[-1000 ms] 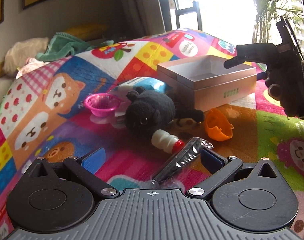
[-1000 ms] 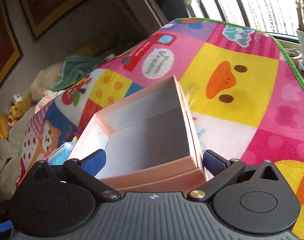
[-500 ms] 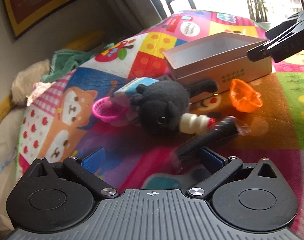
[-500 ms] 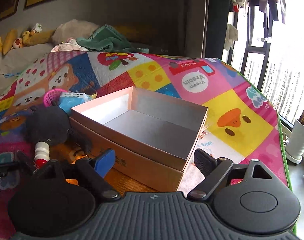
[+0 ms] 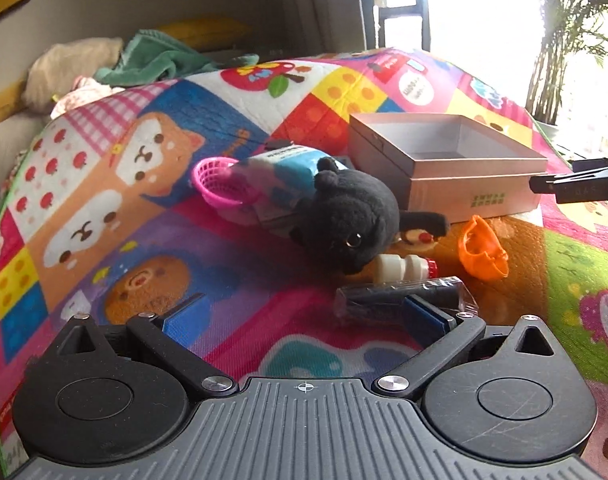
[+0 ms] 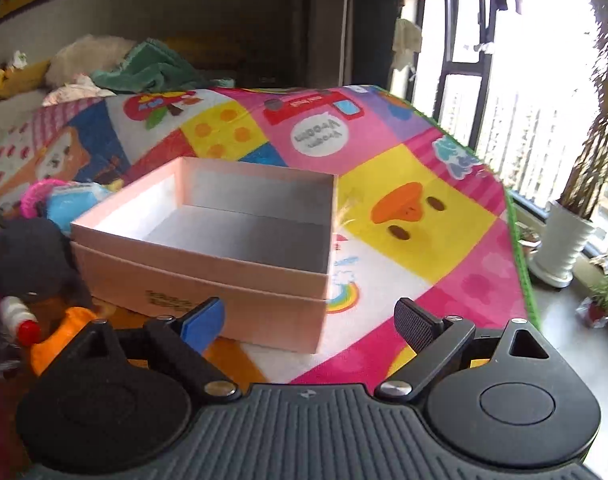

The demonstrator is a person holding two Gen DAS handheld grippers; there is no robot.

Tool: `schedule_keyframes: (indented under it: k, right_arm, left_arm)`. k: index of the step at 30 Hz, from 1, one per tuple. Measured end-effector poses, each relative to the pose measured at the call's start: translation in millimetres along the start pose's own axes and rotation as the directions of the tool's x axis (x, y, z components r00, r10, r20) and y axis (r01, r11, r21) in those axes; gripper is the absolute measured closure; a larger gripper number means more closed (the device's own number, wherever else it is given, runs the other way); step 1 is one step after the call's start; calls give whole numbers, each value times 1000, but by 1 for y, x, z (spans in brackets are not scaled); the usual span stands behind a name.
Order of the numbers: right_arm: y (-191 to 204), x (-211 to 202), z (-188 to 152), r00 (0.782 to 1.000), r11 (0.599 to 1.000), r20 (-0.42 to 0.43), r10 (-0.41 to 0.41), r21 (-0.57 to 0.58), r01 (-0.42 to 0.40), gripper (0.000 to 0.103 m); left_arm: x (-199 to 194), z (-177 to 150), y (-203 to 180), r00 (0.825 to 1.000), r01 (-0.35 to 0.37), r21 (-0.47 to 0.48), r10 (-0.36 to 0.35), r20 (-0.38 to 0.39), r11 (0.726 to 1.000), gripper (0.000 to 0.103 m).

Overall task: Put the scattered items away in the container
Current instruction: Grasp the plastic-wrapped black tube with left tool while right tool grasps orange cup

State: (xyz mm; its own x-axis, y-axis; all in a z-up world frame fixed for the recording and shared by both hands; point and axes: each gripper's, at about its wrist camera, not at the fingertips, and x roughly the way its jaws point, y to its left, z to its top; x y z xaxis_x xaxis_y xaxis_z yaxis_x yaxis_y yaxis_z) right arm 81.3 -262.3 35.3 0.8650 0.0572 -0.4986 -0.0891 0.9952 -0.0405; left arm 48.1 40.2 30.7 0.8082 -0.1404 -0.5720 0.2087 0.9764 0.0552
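- The box [image 6: 208,240], pink cardboard with a pale inside, sits open on the play mat [image 6: 403,240], toward the mat's window-side edge; nothing lies in it.
- The scattered items lie together on the mat, on the side of the box away from the window.
- A black plush toy [image 5: 343,216] lies just beside the box, one limb reaching toward the box's near corner.
- A blue and white packet [image 5: 280,176] lies behind the plush toy and touches it; a pink toy basket [image 5: 220,184] tilts on its side against the packet.
- A small white bottle with a red cap [image 5: 403,268] lies on its side just in front of the plush toy.
- An orange plastic toy [image 5: 481,250] lies near the box's front wall, apart from it.
- A dark item in a clear wrapper [image 5: 387,298] lies flat, nearest the left claw.
- The left claw [image 5: 304,316] hangs over the mat with its jaws wide apart; the wrapped item's end lies right by the right-hand blue pad [image 5: 423,312], and nothing is clamped.
- The right claw [image 6: 309,320] faces the box's near corner, its jaws opening, with that corner seen between them and no pad pressing on it.
- In the left wrist view the right claw comes in from the right edge, level with the box's front.
- A green towel [image 6: 152,66] and cushions lie beyond the mat's far edge.
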Motion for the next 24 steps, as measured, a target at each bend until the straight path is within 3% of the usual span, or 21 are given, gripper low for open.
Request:
schedule_keyframes:
  k: [3, 5, 8, 12, 16, 24]
  right_arm:
    - [22, -12, -2, 973, 973, -38, 229, 3, -229, 6]
    - [44, -11, -7, 949, 951, -68, 307, -28, -309, 6]
    - [74, 2, -11, 943, 940, -92, 320, -89, -328, 10]
    - [86, 14, -8, 919, 923, -153, 363, -75, -377, 49]
    - [76, 7, -11, 929, 935, -149, 338, -62, -350, 49]
    - [53, -24, -30, 938, 945, -165, 304, -72, -319, 49]
  left_arm:
    - [0, -2, -10, 999, 43, 14, -43, -5, 999, 0]
    - [1, -3, -17, 999, 54, 26, -54, -7, 998, 0]
    - [1, -4, -24, 997, 72, 27, -72, -9, 997, 0]
    - [-1, -4, -25, 996, 89, 27, -89, -15, 996, 0]
    - [9, 1, -22, 993, 110, -11, -111, -30, 994, 0]
    - [37, 6, -34, 989, 134, 17, -132, -68, 991, 0]
